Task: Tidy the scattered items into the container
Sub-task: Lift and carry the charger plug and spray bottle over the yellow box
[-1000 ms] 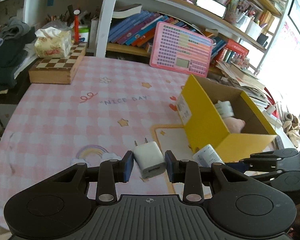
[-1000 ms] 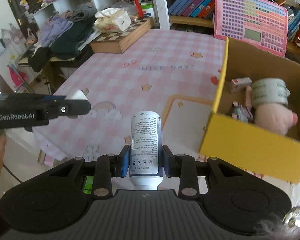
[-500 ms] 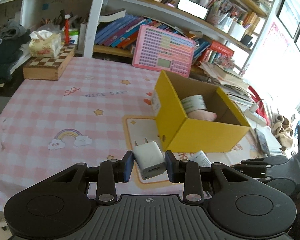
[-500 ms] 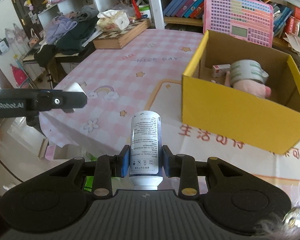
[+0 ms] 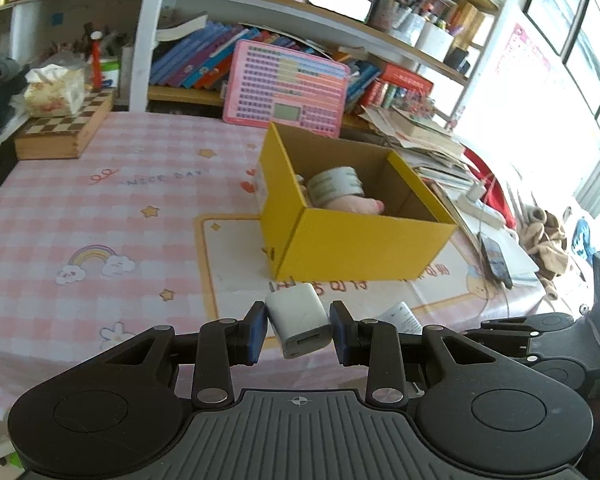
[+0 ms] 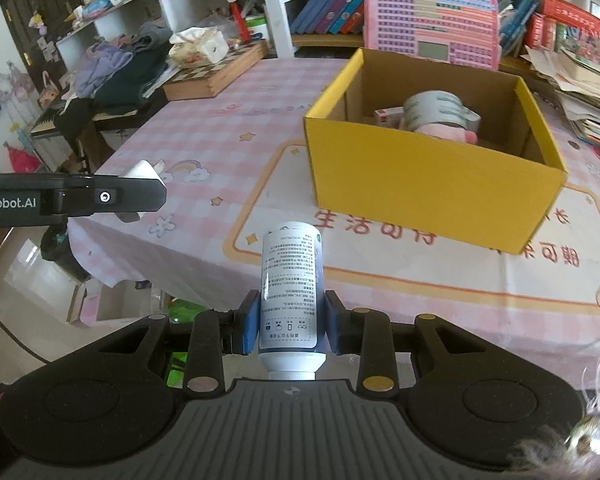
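Both grippers pulled back from yellow box point(image 5: 364, 248); it now sits farther off on table point(image 5: 100, 208). Left gripper point(image 5: 299, 330) pinches white charger point(image 5: 300, 318), right gripper point(image 6: 291, 322) pinches white bottle point(image 6: 290, 292).

Two wrist fisheyes, angled down from nearby, sharing the yellow box point(image 5: 364, 246)

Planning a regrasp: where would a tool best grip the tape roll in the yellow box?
Probably from above, through the yellow box's open top, pinching the tape roll's band through its core; it lies tilted on the pink plush, and the walls block side approaches.
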The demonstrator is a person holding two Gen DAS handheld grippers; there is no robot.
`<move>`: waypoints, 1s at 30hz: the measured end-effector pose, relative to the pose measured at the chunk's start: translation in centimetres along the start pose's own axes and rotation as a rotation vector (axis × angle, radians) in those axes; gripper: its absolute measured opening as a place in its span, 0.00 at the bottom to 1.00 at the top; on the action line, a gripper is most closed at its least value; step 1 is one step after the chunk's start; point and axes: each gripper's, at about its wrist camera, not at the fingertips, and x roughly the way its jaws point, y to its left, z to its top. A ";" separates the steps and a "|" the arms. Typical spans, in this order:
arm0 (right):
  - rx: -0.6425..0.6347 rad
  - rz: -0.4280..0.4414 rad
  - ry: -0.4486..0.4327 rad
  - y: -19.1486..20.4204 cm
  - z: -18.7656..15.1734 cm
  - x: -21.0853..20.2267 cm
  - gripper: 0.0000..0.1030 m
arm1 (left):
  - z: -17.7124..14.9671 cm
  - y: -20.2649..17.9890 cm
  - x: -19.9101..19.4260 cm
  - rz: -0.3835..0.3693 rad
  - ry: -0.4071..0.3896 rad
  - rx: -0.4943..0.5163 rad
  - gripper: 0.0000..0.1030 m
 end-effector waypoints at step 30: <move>0.202 -0.119 0.004 -4.7 -4.1 -3.1 0.30 | -0.2 -6.3 5.0 -0.142 0.120 0.145 0.31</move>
